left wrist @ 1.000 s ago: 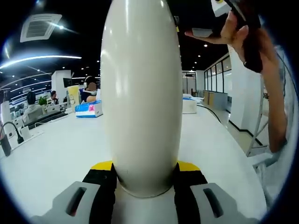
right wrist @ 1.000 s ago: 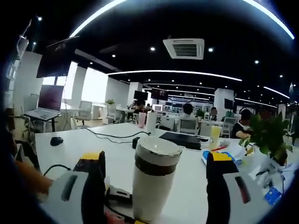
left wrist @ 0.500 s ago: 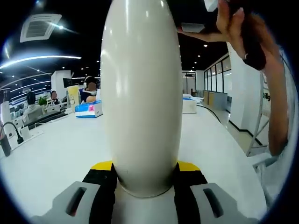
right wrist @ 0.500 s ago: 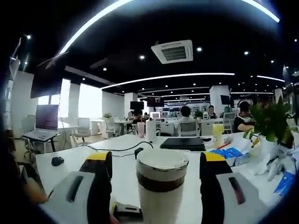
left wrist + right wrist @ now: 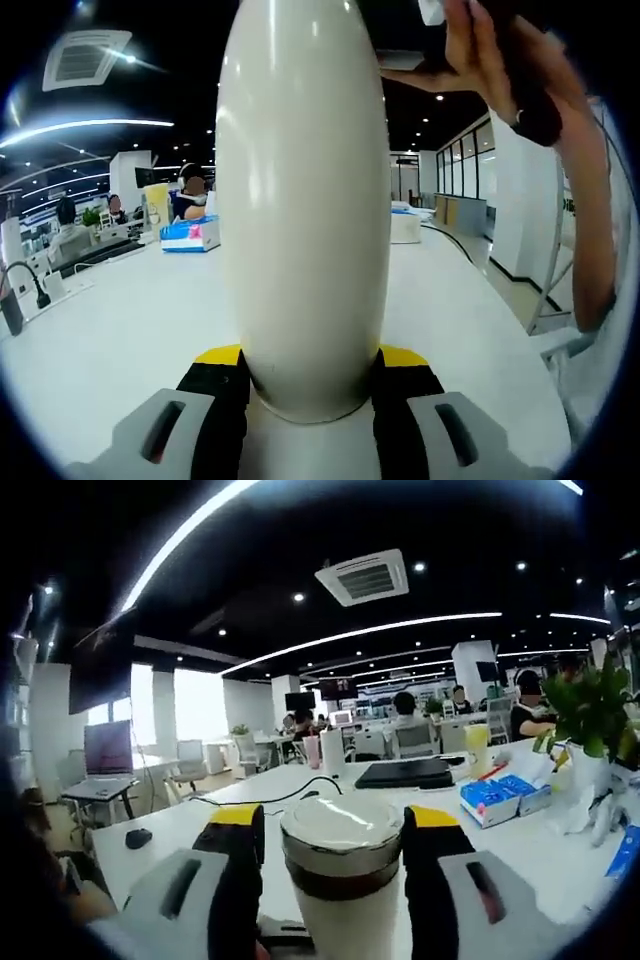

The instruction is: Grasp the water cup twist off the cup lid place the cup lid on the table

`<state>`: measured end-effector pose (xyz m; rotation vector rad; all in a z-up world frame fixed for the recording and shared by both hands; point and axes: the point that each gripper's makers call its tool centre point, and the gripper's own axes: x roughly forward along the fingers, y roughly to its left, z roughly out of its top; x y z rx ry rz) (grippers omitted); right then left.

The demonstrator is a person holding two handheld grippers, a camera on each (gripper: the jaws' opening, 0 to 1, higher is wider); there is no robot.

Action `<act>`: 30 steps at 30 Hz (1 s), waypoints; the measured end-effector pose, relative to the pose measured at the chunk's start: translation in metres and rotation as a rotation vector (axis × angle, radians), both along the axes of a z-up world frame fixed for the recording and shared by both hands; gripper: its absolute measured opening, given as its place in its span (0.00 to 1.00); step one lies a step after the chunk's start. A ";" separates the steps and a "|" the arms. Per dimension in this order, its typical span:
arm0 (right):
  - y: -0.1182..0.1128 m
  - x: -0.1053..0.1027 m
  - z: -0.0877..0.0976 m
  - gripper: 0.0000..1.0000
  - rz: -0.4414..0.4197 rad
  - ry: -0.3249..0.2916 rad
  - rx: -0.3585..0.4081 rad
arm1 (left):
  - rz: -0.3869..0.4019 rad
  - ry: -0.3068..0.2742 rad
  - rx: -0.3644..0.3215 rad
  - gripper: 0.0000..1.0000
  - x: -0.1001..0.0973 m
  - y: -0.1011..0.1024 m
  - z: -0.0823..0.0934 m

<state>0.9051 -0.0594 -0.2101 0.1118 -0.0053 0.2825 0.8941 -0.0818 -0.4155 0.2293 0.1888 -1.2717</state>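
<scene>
the water cup [image 5: 303, 210] stands upright on the white table [image 5: 120, 320], its lower body clamped between the jaws of the left gripper [image 5: 310, 385], so the grasp looks done; the cup lid [image 5: 342, 830] is still seated on top, so the twisting off and the setting down on the table are both left to do, as i judge it; in the right gripper view the right gripper [image 5: 334, 855] has its two jaws flanking the lid, close on either side (whether the pads actually touch the lid i cannot tell), which suggests the twist is about to begin rather than under way; the cup itself is a tall, smooth, cream-white tumbler with a dark brown band just under a pale metallic lid with a flat top; a person's hand [image 5: 505, 60] holds the right gripper above the cup in the left gripper view; farther out on the table lie a black cable [image 5: 250, 798], a computer mouse [image 5: 138, 837], a dark laptop [image 5: 405, 773], blue boxes [image 5: 503, 796] and a green plant [image 5: 590, 705], well apart from the cup.
</scene>
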 end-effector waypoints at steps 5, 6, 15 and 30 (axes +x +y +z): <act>-0.005 0.000 0.000 0.48 -0.006 -0.009 -0.029 | -0.002 -0.001 0.000 0.49 0.000 0.000 0.000; -0.004 0.000 0.000 0.48 -0.003 -0.010 -0.036 | -0.002 -0.001 0.000 0.49 0.000 0.000 0.000; 0.001 -0.003 0.000 0.48 -0.016 -0.053 -0.164 | -0.005 0.000 -0.001 0.49 0.000 0.000 0.000; 0.000 -0.002 -0.002 0.48 0.104 -0.027 -0.141 | -0.003 0.004 -0.001 0.49 -0.001 0.000 0.001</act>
